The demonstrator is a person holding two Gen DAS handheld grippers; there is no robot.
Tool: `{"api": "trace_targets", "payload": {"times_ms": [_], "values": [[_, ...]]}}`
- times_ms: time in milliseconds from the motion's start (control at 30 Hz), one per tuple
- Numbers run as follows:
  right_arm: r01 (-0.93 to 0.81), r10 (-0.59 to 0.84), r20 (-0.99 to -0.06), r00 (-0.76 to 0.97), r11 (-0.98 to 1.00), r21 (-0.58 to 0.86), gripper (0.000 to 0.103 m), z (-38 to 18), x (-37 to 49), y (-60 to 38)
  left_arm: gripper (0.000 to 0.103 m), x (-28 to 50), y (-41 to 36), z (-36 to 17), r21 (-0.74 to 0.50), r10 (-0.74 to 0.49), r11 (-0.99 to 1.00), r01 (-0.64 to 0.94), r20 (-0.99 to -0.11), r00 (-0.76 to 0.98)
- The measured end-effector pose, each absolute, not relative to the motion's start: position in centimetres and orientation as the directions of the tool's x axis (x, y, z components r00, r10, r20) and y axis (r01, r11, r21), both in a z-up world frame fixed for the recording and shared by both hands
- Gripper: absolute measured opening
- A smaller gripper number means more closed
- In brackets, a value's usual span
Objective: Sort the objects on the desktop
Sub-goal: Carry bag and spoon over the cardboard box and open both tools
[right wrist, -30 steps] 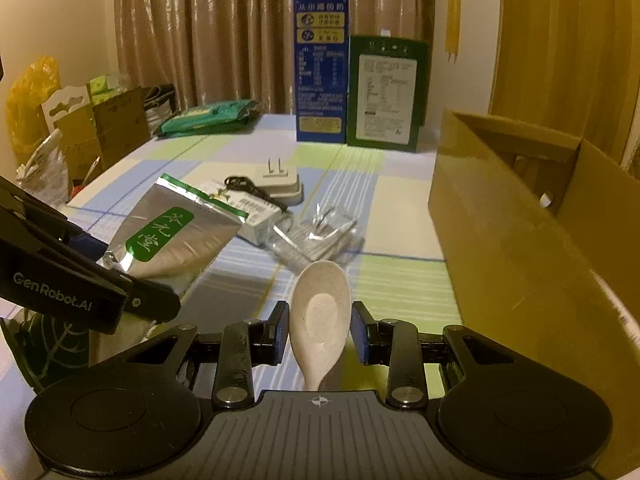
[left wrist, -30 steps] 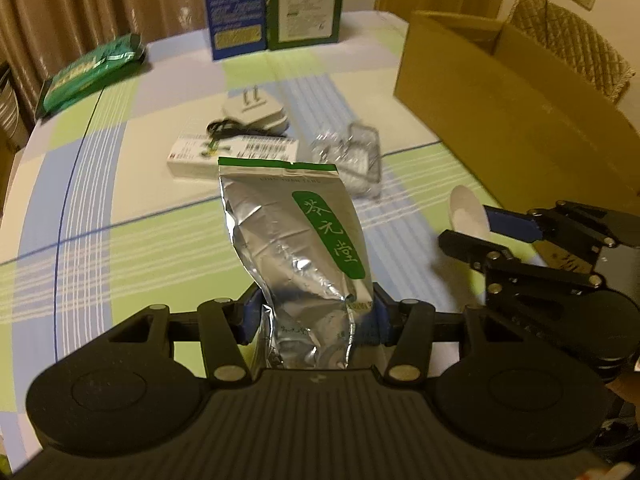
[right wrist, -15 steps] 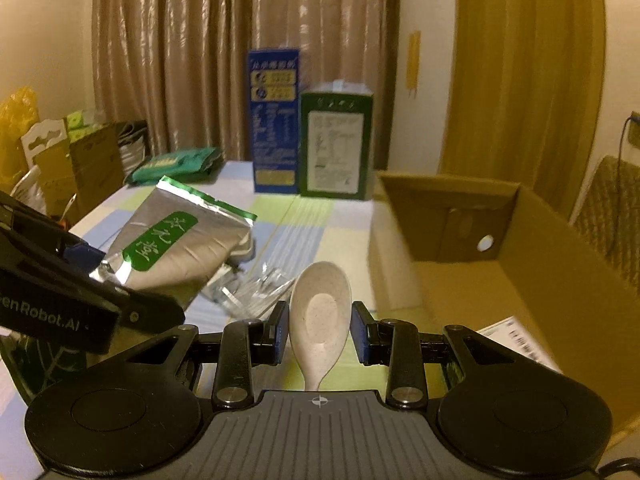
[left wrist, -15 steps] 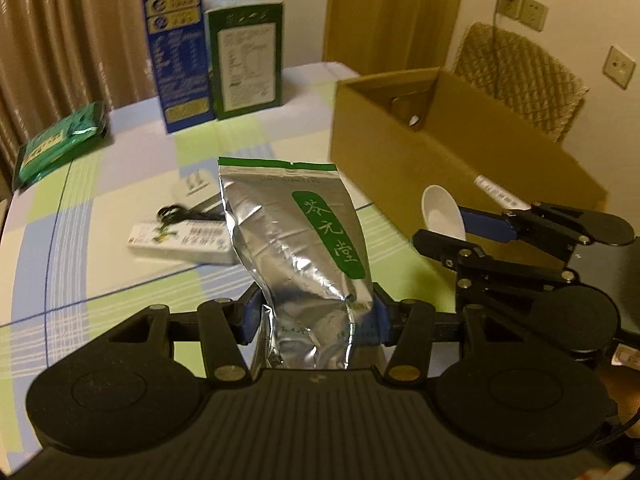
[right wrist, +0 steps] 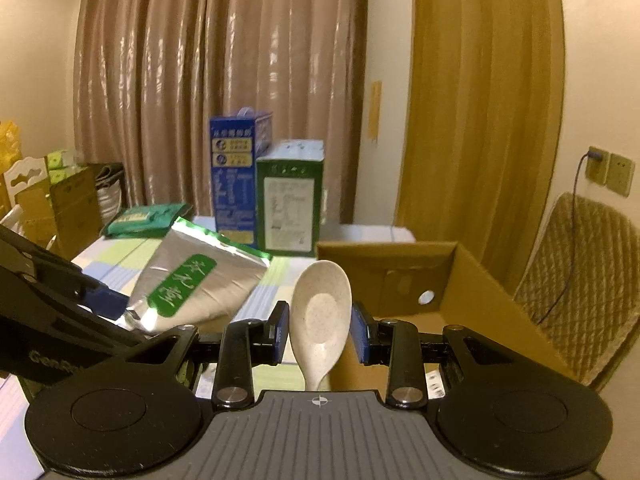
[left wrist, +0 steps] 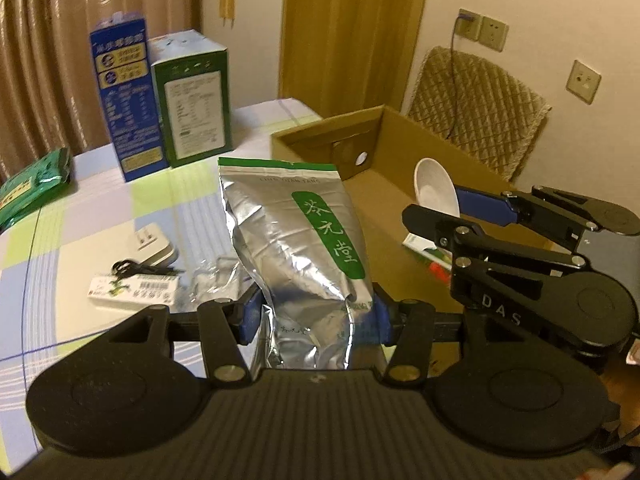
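Observation:
My left gripper is shut on a silver foil tea pouch with a green label, held upright above the table beside the near left edge of the open cardboard box. The pouch also shows in the right wrist view. My right gripper is shut on a white speckled spoon, bowl up, held over the box. In the left wrist view the spoon and right gripper sit above the box's inside.
On the checked tablecloth lie a white charger with black cable, a flat white packet and clear plastic wrap. A blue box and green box stand at the back, a green bag at left. Some packets lie inside the box. A chair stands behind.
Both grippers have risen and moved right toward the box, each keeping its hold. The box's inside now shows in both views; the table items have dropped away to the left.

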State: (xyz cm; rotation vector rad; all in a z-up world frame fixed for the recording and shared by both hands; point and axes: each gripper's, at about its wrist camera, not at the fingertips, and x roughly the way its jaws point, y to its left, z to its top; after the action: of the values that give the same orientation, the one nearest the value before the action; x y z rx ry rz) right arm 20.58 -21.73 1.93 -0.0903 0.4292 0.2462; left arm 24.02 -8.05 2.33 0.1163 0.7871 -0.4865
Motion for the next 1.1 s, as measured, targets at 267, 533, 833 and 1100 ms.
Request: {"api": "trace_targets", "payload": {"times_ms": [267, 533, 833, 1100], "values": [[-0.198, 0.163, -0.389, 0.907, 0.979, -0.051, 0.03, 3.6, 21.1, -24.1, 0.048, 24.2, -10.7, 3.7, -0.103, -0.423, 0.866, 0.489, -0.674, 0.606], [-0.123, 0.086, -0.38, 0.921, 0.99, -0.076, 0.03, 4.0, 21.7, -27.9, 0.048, 24.6, -13.3, 4.0, -0.127, -0.453, 0.854, 0.505, -0.659, 0.6], [-0.052, 0.031, -0.413, 0.91, 0.998, -0.039, 0.03, 3.1, 22.5, -31.5, 0.048, 25.5, -16.0, 3.4, -0.191, -0.493, 0.841, 0.506, -0.655, 0.572], [0.002, -0.006, -0.431, 0.902, 1.0, -0.011, 0.03, 2.5, 23.5, -34.2, 0.048, 26.6, -18.0, 2.4, -0.267, -0.527, 0.833, 0.485, -0.646, 0.551]]}}
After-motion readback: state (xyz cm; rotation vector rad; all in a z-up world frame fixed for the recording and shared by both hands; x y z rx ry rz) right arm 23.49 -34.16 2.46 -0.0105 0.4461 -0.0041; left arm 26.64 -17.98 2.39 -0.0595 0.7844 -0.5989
